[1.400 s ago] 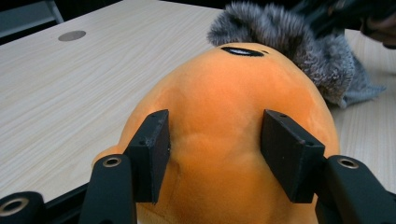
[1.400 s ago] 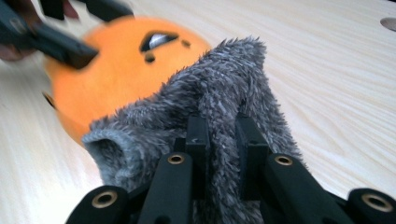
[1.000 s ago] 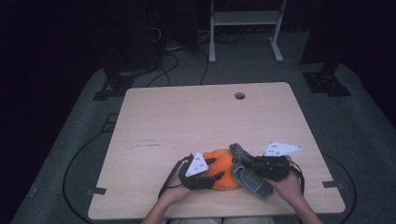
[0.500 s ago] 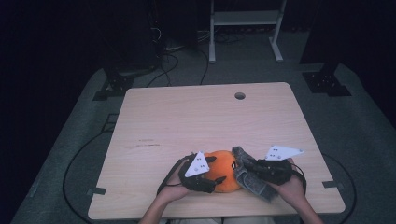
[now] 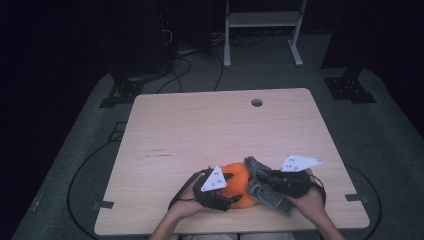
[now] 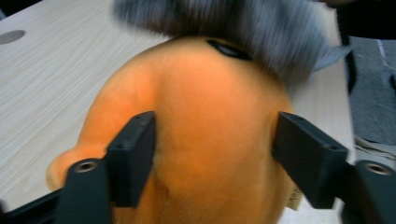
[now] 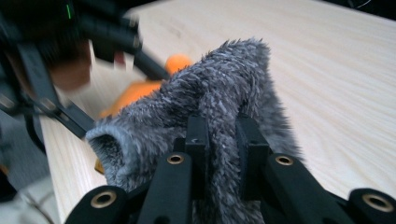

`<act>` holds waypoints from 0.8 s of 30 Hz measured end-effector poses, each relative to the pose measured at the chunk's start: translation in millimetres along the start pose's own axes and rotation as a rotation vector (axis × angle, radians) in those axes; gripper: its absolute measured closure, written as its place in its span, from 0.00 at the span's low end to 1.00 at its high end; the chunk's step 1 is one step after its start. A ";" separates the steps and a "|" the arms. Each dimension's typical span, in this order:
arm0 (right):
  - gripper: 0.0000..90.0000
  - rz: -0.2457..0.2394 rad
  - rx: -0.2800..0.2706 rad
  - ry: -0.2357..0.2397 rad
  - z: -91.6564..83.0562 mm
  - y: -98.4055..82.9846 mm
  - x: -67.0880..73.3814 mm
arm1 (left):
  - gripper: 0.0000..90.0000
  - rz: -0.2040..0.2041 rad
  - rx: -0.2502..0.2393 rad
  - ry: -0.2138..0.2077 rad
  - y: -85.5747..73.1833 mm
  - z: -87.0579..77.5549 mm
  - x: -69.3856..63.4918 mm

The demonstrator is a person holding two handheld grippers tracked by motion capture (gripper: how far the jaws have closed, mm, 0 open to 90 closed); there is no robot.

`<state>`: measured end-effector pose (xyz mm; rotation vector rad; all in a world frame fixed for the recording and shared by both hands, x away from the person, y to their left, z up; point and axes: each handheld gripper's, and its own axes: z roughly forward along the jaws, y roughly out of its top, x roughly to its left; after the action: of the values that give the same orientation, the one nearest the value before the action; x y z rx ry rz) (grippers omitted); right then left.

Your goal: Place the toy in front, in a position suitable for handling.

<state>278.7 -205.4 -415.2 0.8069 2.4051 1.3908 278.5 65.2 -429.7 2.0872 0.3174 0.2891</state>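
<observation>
Left claw (image 6: pixel 212 154) astride orange plush toy (image 6: pixel 205 116), opening

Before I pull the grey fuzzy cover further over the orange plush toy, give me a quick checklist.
1. Right gripper clamped on the grey fuzzy cover: ok.
2. Left gripper holding the orange plush toy: not ok; its jaws have just been opening and straddle the toy, with a gap at one pad.
3. Cover lying over the toy's top: ok.
4. Toy resting on the table: ok.
5. How far the cover reaches underneath: cannot tell.
</observation>
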 end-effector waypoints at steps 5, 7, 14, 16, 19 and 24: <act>0.86 -0.045 0.025 0.000 -2.2 -4.6 2.9 | 0.28 -0.043 -0.005 0.065 4.9 -1.3 8.2; 0.86 -0.024 0.033 0.004 -4.1 -9.4 -1.9 | 0.30 -0.043 -0.005 0.056 -0.3 1.6 7.4; 0.86 0.079 0.064 -0.034 -11.9 -25.4 -28.8 | 0.31 -0.018 0.036 0.039 -5.2 2.2 2.2; 0.86 0.084 0.011 0.013 -13.3 -17.4 -25.3 | 0.32 -0.009 0.044 0.027 -6.3 2.9 1.4; 0.86 0.043 0.001 0.025 -7.0 -6.8 -16.8 | 0.33 -0.002 0.059 0.022 -7.7 3.1 1.2; 0.86 0.069 0.044 0.015 -2.8 -16.2 -25.3 | 0.33 -0.012 0.054 0.009 -9.7 1.3 2.7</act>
<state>292.5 -228.3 -429.1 0.9016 2.4491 1.3773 280.4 69.9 -438.5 2.1368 0.3466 0.2863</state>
